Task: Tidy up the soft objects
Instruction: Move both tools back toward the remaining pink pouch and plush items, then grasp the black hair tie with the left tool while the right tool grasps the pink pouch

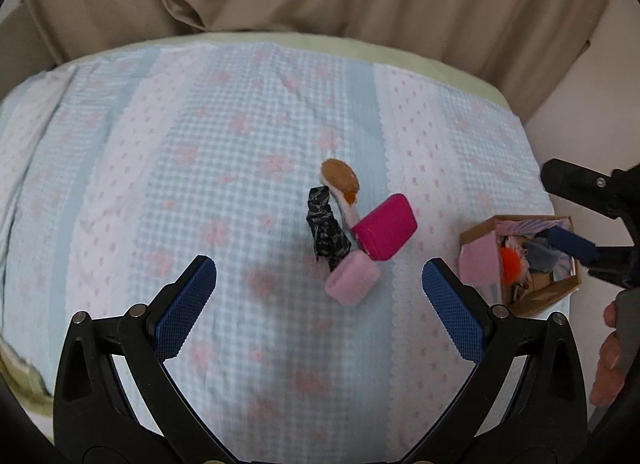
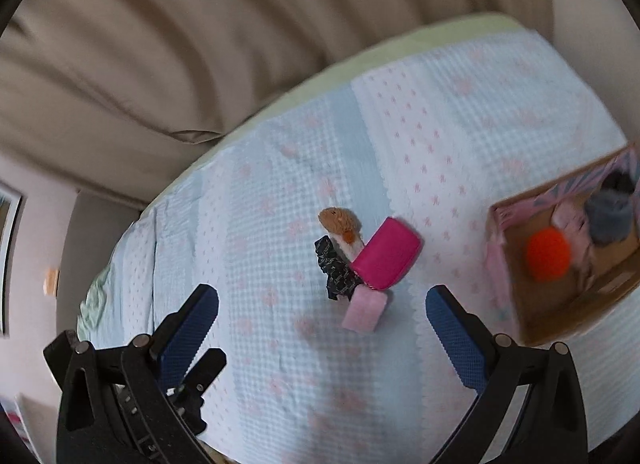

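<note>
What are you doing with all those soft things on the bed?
A person is tidying soft things into a cardboard box, holding a gripper in each hand. Both the left gripper and the right gripper are open and empty above the bed. A small pile waits there: a magenta pouch, a pink sponge, a black scrunchie and a brown plush toy. The box already holds an orange pom-pom.

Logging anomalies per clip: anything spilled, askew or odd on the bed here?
Nothing spilled. Four soft items remain piled outside the cardboard box: magenta pouch, pink sponge, black scrunchie, brown plush toy.
</note>
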`<state>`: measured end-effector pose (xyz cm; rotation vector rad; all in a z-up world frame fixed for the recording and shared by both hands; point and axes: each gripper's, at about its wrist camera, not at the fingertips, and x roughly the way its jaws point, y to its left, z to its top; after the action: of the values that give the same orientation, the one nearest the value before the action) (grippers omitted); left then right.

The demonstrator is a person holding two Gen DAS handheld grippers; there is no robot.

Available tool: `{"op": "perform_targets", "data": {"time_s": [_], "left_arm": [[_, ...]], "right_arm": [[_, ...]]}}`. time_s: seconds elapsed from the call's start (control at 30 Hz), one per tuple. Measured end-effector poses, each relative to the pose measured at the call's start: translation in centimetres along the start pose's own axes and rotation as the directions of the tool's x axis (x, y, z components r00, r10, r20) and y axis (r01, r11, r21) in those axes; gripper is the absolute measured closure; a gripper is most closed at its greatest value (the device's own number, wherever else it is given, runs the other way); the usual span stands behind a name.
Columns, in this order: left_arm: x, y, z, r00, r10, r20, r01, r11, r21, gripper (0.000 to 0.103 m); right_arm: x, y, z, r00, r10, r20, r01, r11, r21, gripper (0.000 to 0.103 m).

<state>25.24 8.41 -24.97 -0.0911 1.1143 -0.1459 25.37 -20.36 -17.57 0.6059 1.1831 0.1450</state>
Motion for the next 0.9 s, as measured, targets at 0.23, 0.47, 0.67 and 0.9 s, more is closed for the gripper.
{"op": "perform_targets", "data": {"time_s": [0.23, 0.47, 0.67, 0.9], "left_arm": [[9.7, 0.7, 1.9, 0.988, -0.047, -0.144, 0.046, 0.999, -0.014, 0.001], [18.2, 1.5, 1.8, 0.966, -0.06, -0.25, 0.051, 0.998, -0.043, 0.008], [23.0, 1.4, 1.3, 0.949, -0.064, -0.308, 0.053, 0.998, -0.044, 0.008], [26.6, 1.0, 1.0, 0.929, -0.064, -0.364, 0.054, 0.998, -0.037, 0.023]], "right_arm": [[8.3, -2.2, 1.7, 0.995, 0.001, -0.098, 0.019, 0.978, 0.207, 0.0], [16.0, -6.3, 1.2, 0.976, -0.017, -0.216, 0.098, 0.925, 0.367, 0.0], [21.1, -9.3, 1.1, 0.964, -0.031, -0.265, 0.156, 0.87, 0.468, 0.0], [25.5, -12.0, 0.7, 0.946, 0.034, -0.323, 0.176, 0.782, 0.598, 0.0]]}}
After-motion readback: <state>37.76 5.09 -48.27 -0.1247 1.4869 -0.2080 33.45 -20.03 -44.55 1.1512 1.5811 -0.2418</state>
